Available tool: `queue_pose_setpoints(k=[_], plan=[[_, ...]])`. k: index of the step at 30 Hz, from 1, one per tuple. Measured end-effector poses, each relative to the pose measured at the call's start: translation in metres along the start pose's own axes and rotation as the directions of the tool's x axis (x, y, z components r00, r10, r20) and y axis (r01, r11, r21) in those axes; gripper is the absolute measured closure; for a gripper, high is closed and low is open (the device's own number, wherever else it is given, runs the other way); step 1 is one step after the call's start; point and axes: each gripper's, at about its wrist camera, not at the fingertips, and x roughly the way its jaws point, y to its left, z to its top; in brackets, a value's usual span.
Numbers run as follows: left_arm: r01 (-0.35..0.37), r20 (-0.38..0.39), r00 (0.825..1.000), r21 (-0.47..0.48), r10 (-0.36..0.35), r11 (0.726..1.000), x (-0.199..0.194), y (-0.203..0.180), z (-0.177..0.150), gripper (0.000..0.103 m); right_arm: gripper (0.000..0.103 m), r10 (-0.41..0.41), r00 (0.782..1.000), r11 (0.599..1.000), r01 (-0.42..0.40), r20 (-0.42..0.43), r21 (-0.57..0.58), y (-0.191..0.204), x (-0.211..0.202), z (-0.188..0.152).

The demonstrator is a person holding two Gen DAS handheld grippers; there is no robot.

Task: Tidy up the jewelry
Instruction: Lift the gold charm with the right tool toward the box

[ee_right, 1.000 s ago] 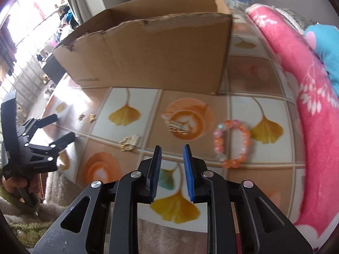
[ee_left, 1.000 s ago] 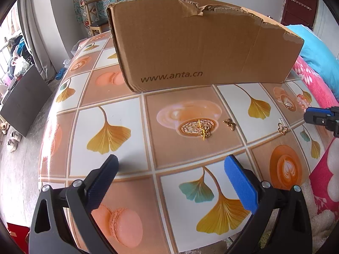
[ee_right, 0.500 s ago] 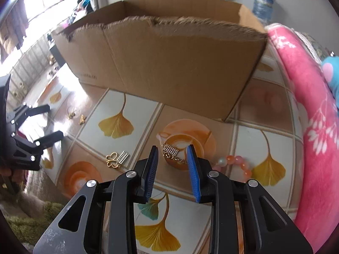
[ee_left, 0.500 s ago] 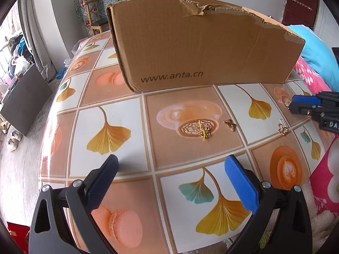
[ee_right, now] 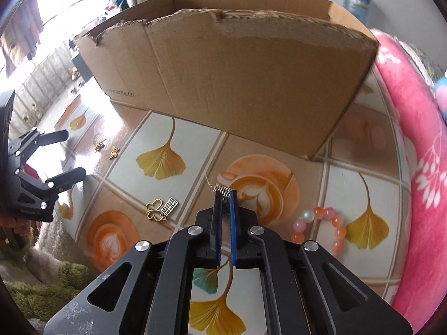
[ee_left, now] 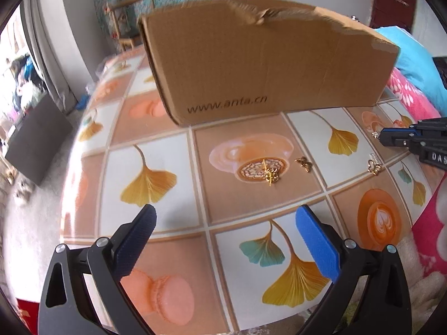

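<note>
On the near tabletop (ee_right: 360, 150) I clamp the right gripper (ee_right: 225, 195), jaws just closed, on the gold comb earring (ee_right: 221, 188) | cardboard box (ee_right: 223, 83) stands just beyond as drop point | left gripper (ee_left: 223, 229) waits wide open, empty, near the gold charms (ee_left: 269, 174) for the following pick.

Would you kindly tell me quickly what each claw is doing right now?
Left claw: open, holding nothing.
Right claw: just closed, pinching the small gold comb-shaped earring at its tips.
</note>
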Motion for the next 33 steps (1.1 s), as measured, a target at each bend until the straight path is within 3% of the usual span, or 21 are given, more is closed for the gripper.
queue_pose_setpoints(k=[4,6,12,18,25,33], plan=[[0.099,0.09,0.991,0.03,-0.102,0.995,-0.023,-0.012,0.004,0.011,0.102,0.023,1.0,0.997,-0.023,-0.002,0.08,-0.008,-0.004,-0.007],[0.169,0.12,0.977,0.063,-0.176,0.984,-0.031,-0.024,0.009,0.015,0.103,0.031,1.0,0.992,-0.031,-0.001,0.123,-0.014,-0.006,-0.01],[0.326,0.093,0.933,0.195,-0.348,0.925,-0.026,-0.073,0.021,0.036,0.103,0.067,0.998,0.976,-0.07,0.022,0.205,-0.027,-0.009,-0.019],[0.372,0.022,0.921,0.256,-0.39,0.892,-0.004,-0.107,0.038,0.054,0.103,0.071,0.997,0.974,-0.078,0.041,0.213,-0.027,-0.013,-0.024],[0.361,-0.056,0.932,0.256,-0.359,0.897,0.02,-0.125,0.049,0.077,0.103,0.107,0.992,0.964,-0.12,0.066,0.238,-0.033,-0.01,-0.028],[0.318,-0.097,0.948,0.283,-0.303,0.905,0.025,-0.133,0.052,0.083,0.103,0.113,0.991,0.965,-0.128,0.078,0.228,-0.037,-0.014,-0.032]])
